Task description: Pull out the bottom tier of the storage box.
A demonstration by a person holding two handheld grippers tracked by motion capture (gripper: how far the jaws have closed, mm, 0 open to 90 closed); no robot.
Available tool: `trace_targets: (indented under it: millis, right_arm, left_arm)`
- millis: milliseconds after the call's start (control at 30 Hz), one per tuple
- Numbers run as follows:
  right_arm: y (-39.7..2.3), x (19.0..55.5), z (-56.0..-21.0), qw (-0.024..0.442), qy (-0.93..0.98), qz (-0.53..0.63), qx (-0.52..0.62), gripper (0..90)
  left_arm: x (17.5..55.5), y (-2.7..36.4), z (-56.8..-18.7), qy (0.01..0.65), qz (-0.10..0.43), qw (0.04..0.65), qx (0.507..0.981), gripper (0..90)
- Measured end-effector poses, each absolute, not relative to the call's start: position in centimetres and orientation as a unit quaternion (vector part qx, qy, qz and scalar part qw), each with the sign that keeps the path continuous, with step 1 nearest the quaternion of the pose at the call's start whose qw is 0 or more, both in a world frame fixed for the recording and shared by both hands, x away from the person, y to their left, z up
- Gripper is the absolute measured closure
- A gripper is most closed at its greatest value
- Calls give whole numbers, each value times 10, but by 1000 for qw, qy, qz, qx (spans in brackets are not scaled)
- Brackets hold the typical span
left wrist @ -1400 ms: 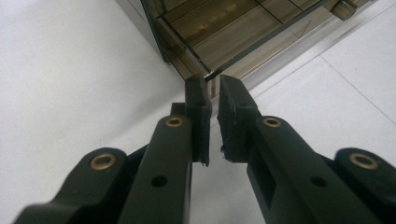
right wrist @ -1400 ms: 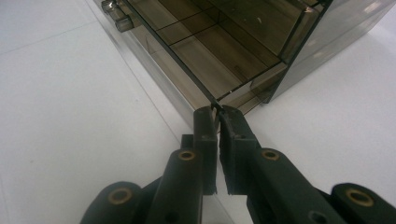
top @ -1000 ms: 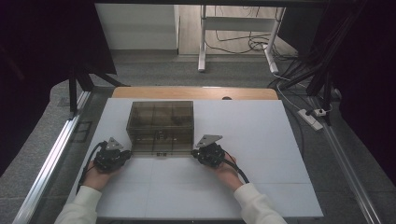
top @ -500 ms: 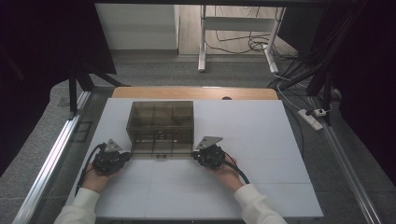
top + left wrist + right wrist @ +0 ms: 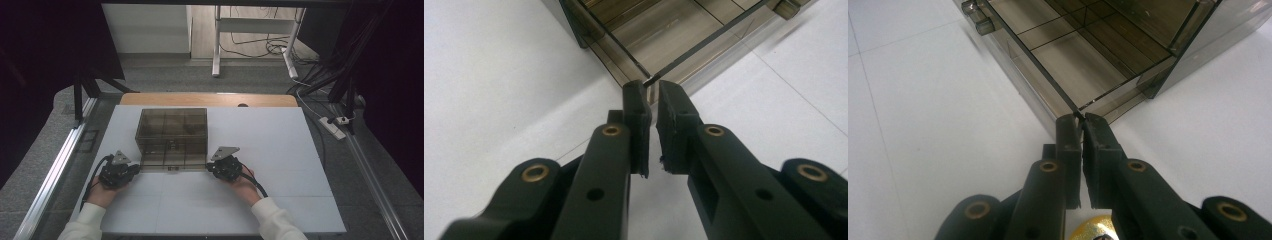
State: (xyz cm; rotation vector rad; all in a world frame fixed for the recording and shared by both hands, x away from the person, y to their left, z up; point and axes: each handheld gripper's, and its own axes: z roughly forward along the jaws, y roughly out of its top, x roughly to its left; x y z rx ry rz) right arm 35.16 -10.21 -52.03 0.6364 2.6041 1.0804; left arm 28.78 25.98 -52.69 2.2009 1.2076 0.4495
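Smoky plastic box (image 5: 172, 138) sits on the white table (image 5: 280, 150) in the high view, left gripper (image 5: 131, 169) and right gripper (image 5: 214, 167) at its near corners. Left gripper view: jaws nearly together at the corner of the lid (image 5: 704, 42). Right gripper view: jaws pinched on the lid's corner edge.

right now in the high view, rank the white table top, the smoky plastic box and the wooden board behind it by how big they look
1. white table top
2. smoky plastic box
3. wooden board, of which a strip shows
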Motion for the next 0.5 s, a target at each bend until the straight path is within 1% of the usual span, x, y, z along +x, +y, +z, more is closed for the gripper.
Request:
trace_targets:
  millis: [500]
  right_arm:
    - [-103,349,-520,118,896,371,214,859]
  left_arm:
    - [283,261,-527,453,163,298,824,819]
